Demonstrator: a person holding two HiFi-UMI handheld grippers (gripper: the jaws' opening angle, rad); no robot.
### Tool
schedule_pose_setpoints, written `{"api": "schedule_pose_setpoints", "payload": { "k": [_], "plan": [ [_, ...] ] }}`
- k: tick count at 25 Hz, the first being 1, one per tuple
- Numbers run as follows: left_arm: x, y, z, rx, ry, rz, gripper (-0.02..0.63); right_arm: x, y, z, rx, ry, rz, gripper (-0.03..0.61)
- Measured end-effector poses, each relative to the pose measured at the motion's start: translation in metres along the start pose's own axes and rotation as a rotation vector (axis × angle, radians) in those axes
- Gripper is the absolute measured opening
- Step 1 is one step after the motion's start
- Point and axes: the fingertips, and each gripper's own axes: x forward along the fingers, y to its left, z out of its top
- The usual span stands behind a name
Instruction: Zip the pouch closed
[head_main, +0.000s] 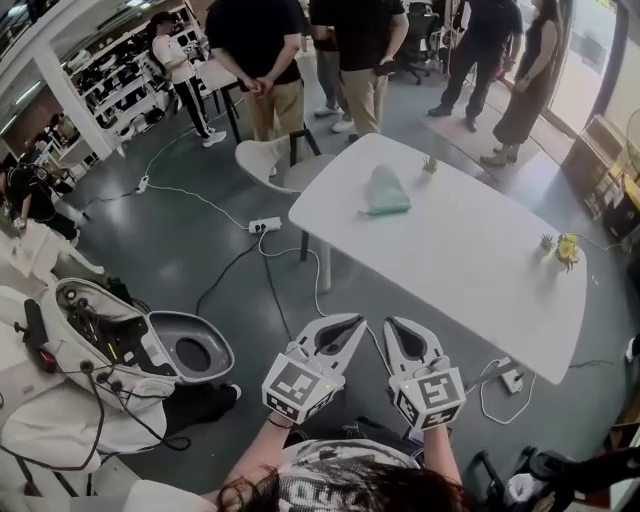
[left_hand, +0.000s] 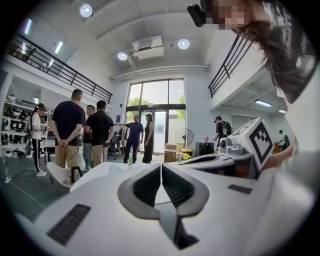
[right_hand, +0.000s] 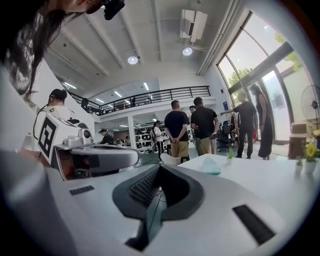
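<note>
Reach is the whole job right now. The pouch (head_main: 385, 192), a soft mint-green thing, lies on the far-left part of the white table (head_main: 470, 250), well apart from both tools, with nothing touching it. The left gripper (head_main: 352, 325) and right gripper (head_main: 394, 326) hang side by side off the table's near edge, close to the person's body, pointing roughly toward the table. Both have their jaws pressed fully together with nothing between them. Each gripper's own view backs that up: pads meeting, no fabric, no zipper tab.

My take on doing this well: spread both sets of jaws before getting to the pouch, not on top of it, so nothing shoves it around. It looks limp and the tabletop looks slick, so I'd guess it slides if poked. One gripper should pinch the fabric at the end where the zip starts. The other takes the pull tab and drags away from the anchored end, keeping the seam taut. I can't make out the zipper or tab from here, way too small, so sorting out which end is which comes first. The little plant (head_main: 430, 163) stands near the pouch, so don't clip it.
</note>
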Motion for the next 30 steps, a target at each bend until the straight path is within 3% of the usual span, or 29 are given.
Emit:
{"api": "schedule_pose_setpoints", "payload": {
  "k": [18,30],
  "plan": [
    [0.091,0.202,0.009,-0.018,0.033,-0.079,0.014,0.201,-0.064,0.040,0.017,0.045,-0.094,-0.003],
    [0.126,0.257,-0.014,-0.036,0.082,-0.147,0.014,0.248,-0.097,0.033,0.038,0.098,-0.196,-0.003]
  ]
}}
